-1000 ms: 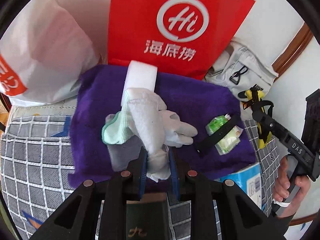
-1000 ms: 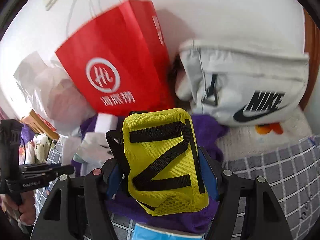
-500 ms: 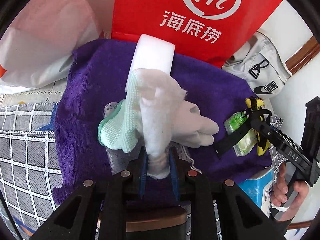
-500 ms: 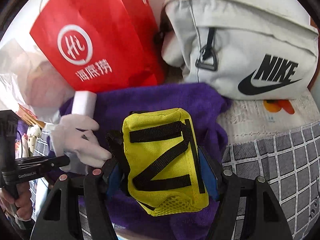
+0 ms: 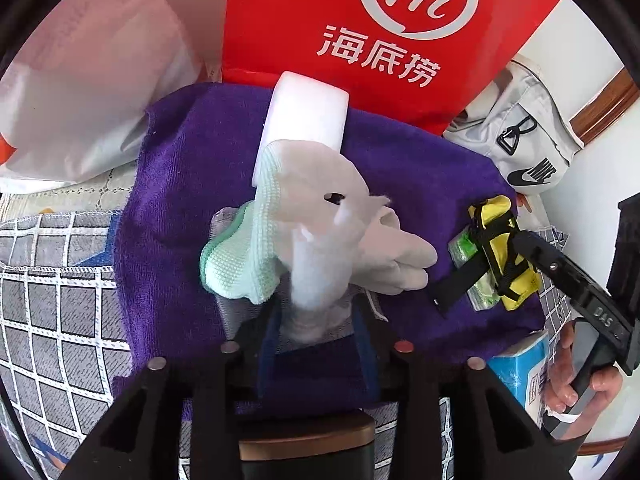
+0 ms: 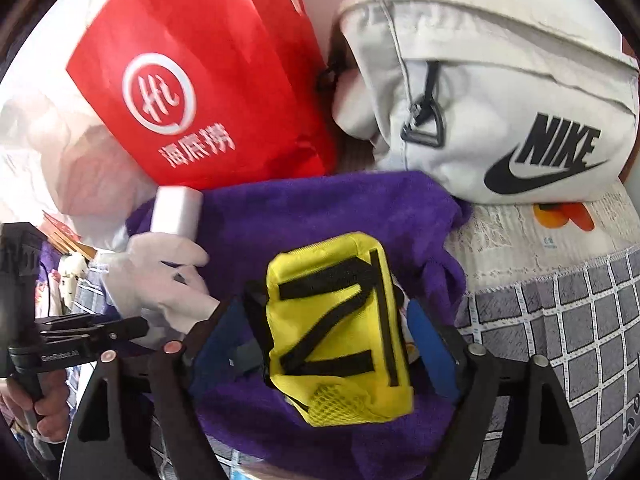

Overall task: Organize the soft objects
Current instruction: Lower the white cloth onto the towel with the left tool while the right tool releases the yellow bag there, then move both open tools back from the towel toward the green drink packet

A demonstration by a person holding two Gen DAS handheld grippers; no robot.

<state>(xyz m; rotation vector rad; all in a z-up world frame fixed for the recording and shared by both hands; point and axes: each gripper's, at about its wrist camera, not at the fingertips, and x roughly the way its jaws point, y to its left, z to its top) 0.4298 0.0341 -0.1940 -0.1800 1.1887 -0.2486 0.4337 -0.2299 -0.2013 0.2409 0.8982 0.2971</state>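
Observation:
A purple towel (image 5: 192,184) lies spread on the bed, also in the right wrist view (image 6: 320,208). My left gripper (image 5: 316,320) stands open around a white cloth (image 5: 316,184) that droops onto a white glove with a green cuff (image 5: 240,268); the pads stand apart from the cloth. My right gripper (image 6: 332,332) is open, and the yellow pouch with black straps (image 6: 336,324) lies tilted on the towel between the fingers. The pouch (image 5: 504,248) rests on a green packet (image 5: 468,248) in the left wrist view. A white sponge block (image 5: 308,116) lies at the towel's far edge.
A red paper bag (image 5: 380,32) stands behind the towel, a white plastic bag (image 5: 80,92) to its left, a grey Nike bag (image 6: 500,92) to its right. A blue box (image 5: 520,364) sits at the towel's near right corner. Checked bedding (image 6: 560,320) surrounds the towel.
Both grippers have lowered toward the towel and opened. The left let go of the white cloth; the right let go of the yellow pouch, which now lies tilted on the towel.

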